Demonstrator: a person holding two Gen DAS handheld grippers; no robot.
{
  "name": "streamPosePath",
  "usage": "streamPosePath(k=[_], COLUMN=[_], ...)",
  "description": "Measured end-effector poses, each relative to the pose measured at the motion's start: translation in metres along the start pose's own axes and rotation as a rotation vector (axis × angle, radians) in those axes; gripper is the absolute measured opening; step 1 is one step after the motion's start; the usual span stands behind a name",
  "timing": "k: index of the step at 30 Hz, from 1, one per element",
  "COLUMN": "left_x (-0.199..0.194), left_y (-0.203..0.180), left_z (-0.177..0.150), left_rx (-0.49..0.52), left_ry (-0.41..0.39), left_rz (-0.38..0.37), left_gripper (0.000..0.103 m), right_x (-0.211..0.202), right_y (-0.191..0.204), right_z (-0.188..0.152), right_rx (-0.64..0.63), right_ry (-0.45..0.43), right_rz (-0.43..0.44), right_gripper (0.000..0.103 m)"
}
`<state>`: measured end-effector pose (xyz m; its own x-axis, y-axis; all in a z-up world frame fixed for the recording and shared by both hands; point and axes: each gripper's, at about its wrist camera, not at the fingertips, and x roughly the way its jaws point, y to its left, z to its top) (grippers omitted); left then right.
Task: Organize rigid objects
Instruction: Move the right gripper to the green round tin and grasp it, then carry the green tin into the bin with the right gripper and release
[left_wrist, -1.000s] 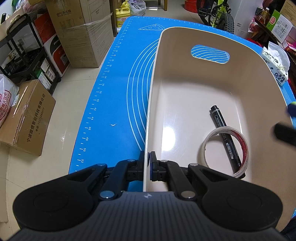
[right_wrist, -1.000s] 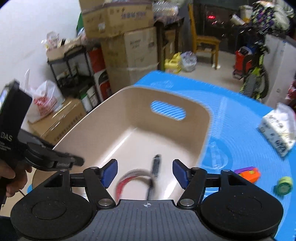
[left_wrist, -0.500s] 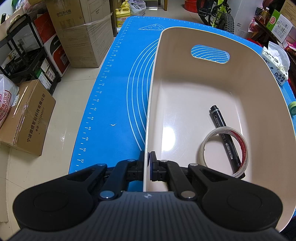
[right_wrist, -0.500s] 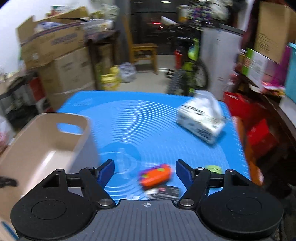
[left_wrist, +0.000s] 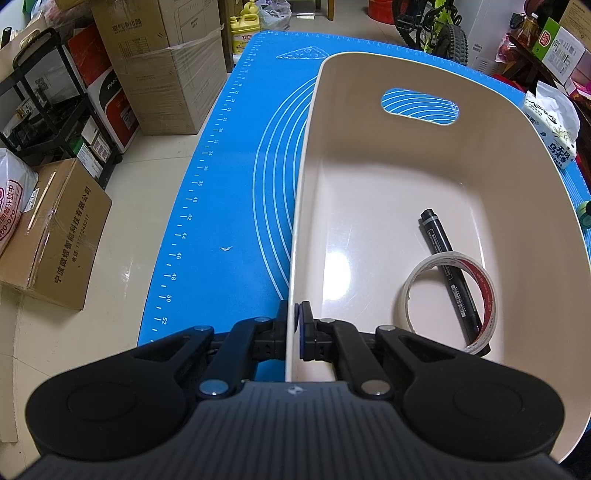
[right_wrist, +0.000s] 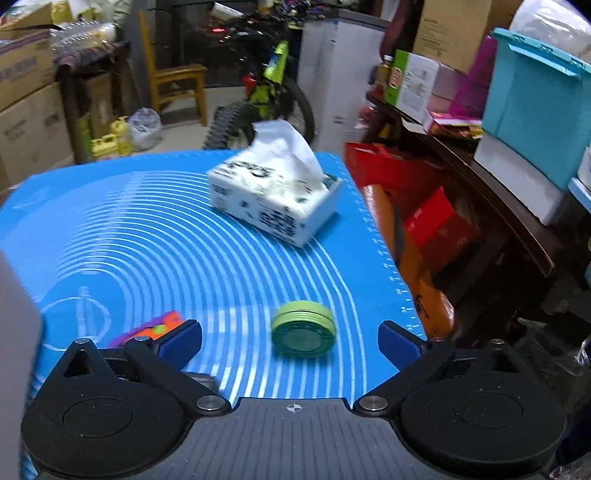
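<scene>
Reaching for the next item, the right gripper (right_wrist: 290, 338) has its blue fingers (right_wrist: 397, 341) wide apart and opening, with nothing pressed between them; the round green tape roll (right_wrist: 303, 329) lies flat on the blue-matted desk (right_wrist: 184, 240) just ahead between them, apparently the next pick, calling for a descent and squeeze. The left gripper (left_wrist: 295, 321) is clamped on the near wall of the beige plastic bin (left_wrist: 369, 184); beyond its fingers lie a black marker pen (left_wrist: 448, 269) and a clear tape ring (left_wrist: 448, 299).
</scene>
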<state>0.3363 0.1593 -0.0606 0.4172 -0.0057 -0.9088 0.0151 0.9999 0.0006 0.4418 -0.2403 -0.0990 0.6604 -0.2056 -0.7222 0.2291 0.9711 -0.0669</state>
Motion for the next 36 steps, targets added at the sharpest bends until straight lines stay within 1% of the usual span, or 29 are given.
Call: streamPosePath(k=[7, 11, 15, 18, 20, 21, 23, 25, 26, 32, 36], left_x=[0.000, 0.000, 0.001, 0.000, 0.000, 0.000, 0.000, 0.000, 0.000, 0.000, 0.000], left_y=[-0.001, -0.001, -0.001, -0.001, -0.001, -0.001, -0.001, -0.001, -0.001, -0.002, -0.002], left_z=[0.000, 0.001, 0.001, 0.001, 0.001, 0.001, 0.001, 0.001, 0.001, 0.001, 0.001], left_rx=[0.006, 0.008, 0.010, 0.011, 0.011, 0.011, 0.012, 0.011, 0.011, 0.011, 0.012], left_ry=[0.001, 0.002, 0.002, 0.002, 0.002, 0.001, 0.002, 0.002, 0.002, 0.001, 0.001], left_rz=[0.006, 0.008, 0.010, 0.012, 0.012, 0.013, 0.012, 0.012, 0.012, 0.012, 0.013], left_gripper=[0.006, 0.006, 0.006, 0.006, 0.006, 0.006, 0.006, 0.006, 0.006, 0.006, 0.006], right_x=[0.030, 0.045, 0.051, 0.056, 0.059, 0.059, 0.059, 0.058, 0.057, 0.045, 0.033], right_y=[-0.014, -0.022, -0.026, -0.025, -0.023, -0.022, -0.019, -0.017, -0.016, -0.012, -0.012], right_z=[-0.003, -0.005, -0.007, -0.008, -0.010, -0.010, -0.011, -0.012, -0.012, -0.014, -0.014], right_rx=[0.069, 0.095, 0.124, 0.109, 0.103, 0.100, 0.087, 0.079, 0.073, 0.060, 0.072], right_ry=[0.015, 0.008, -0.015, -0.012, 0.000, 0.004, 0.006, -0.002, -0.004, -0.037, -0.064], right_rz=[-0.043, -0.041, -0.036, -0.031, -0.017, -0.013, -0.005, 0.004, 0.001, 0.010, 0.016], right_gripper=[0.101, 0.101, 0.099, 0.089, 0.078, 0.074, 0.062, 0.056, 0.055, 0.055, 0.055])
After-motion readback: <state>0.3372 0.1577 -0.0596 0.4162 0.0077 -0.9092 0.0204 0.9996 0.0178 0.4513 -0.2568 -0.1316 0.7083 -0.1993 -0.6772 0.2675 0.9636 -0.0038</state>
